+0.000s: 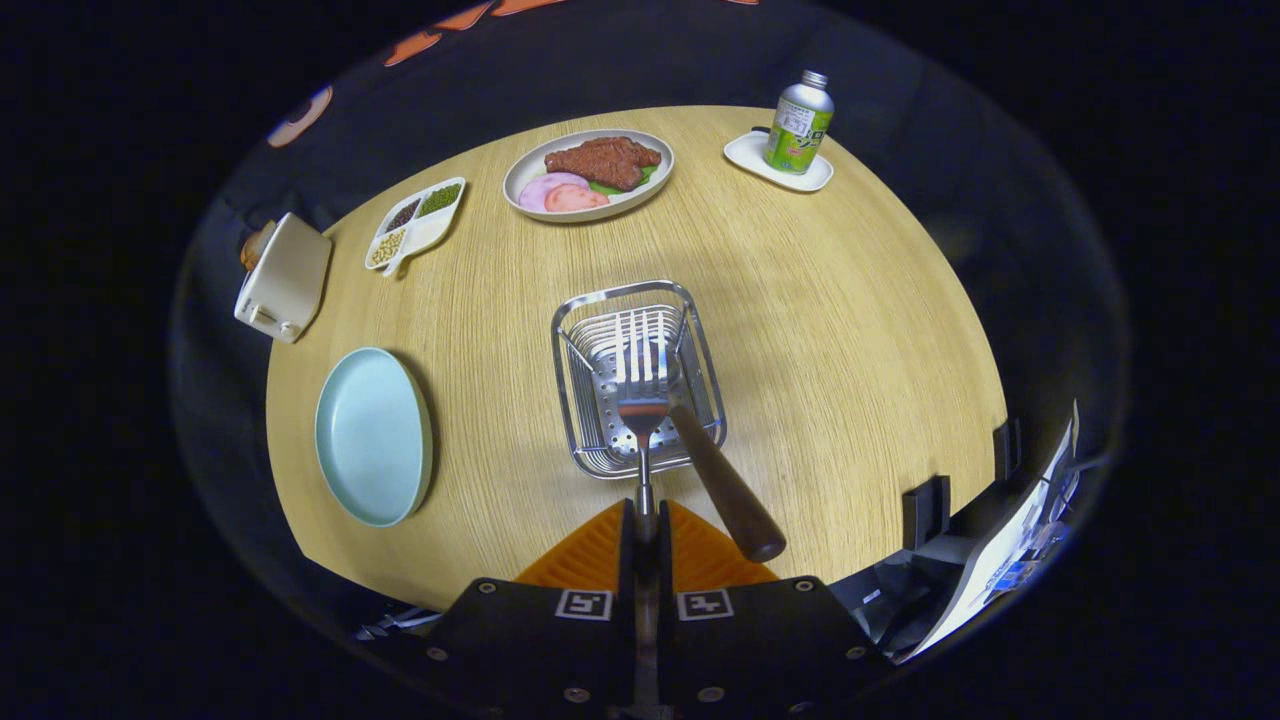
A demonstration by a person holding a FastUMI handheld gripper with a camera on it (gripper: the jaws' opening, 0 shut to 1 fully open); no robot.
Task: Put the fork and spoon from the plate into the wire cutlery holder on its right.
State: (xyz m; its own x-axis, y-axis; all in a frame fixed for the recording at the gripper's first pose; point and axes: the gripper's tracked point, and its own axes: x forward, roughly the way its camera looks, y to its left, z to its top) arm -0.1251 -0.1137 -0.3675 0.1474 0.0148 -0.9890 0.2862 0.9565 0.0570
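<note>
Clamped between the closed fingers point(598, 555) of the gripper point(646, 520), the fork point(641, 385) is held by its handle, tines pointing ahead over the holder point(700, 345). A spoon point(715, 470) is seen leaning in that holder, its brown handle just right of the fingers. The plate point(372, 436) is set left of them.

fork point(640, 385): tines over wire holder point(637, 378) | spoon point(715, 470): in holder, brown handle leaning out | plate point(373, 435): light-blue

Shiny metal fork point(640, 385), chromed wire cutlery holder point(637, 378), matt wood-grain table point(820, 330), glossy pale-blue plate point(372, 435)
</note>
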